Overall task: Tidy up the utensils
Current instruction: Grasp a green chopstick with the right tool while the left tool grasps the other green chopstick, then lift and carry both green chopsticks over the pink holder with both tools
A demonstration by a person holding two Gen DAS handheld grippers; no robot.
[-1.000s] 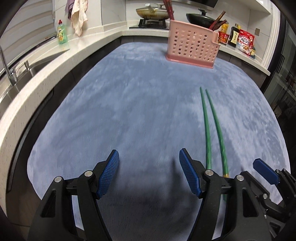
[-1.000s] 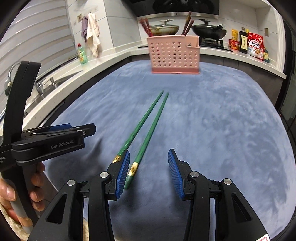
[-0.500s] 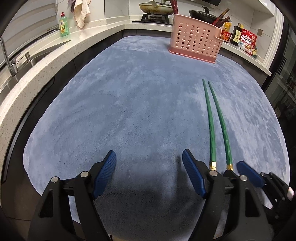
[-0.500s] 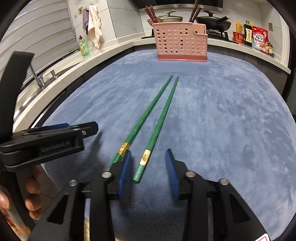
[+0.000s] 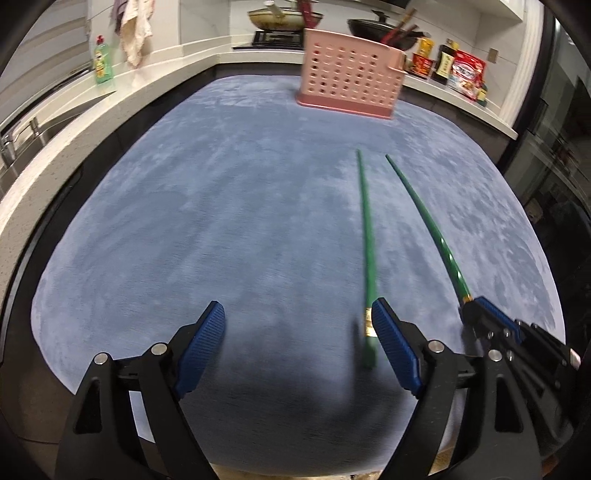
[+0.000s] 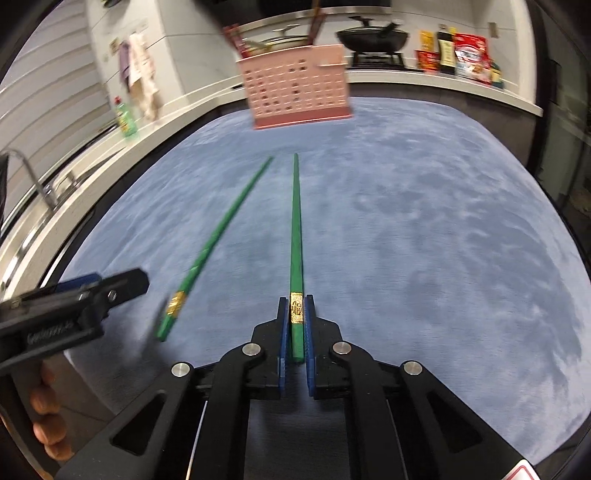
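Two green chopsticks with gold bands lie lengthwise on the blue mat (image 5: pixel 221 221). My right gripper (image 6: pixel 295 300) is closing, and its blue pads press on the banded end of the right chopstick (image 6: pixel 295 229). The loose chopstick (image 6: pixel 218 236) lies to its left, blurred. In the left wrist view that loose chopstick (image 5: pixel 365 221) ends just inside the right finger of my left gripper (image 5: pixel 297 306). The left jaws are opening wide and no pad touches it. A pink perforated basket (image 5: pixel 351 85) holding dark red chopsticks stands at the mat's far edge.
A white counter (image 5: pixel 55 147) curves around the mat, with a green soap bottle (image 5: pixel 101 61) and a sink tap (image 6: pixel 33 173) on the left. Pans on a stove (image 5: pixel 284 22) and food packets (image 5: pixel 465 74) stand at the back. A hand (image 6: pixel 44 406) holds the left gripper.
The right gripper's jaws have shut on the right chopstick. The two chopsticks have spread apart at their tips, and the left one has shifted. The left gripper's jaws stand wider.
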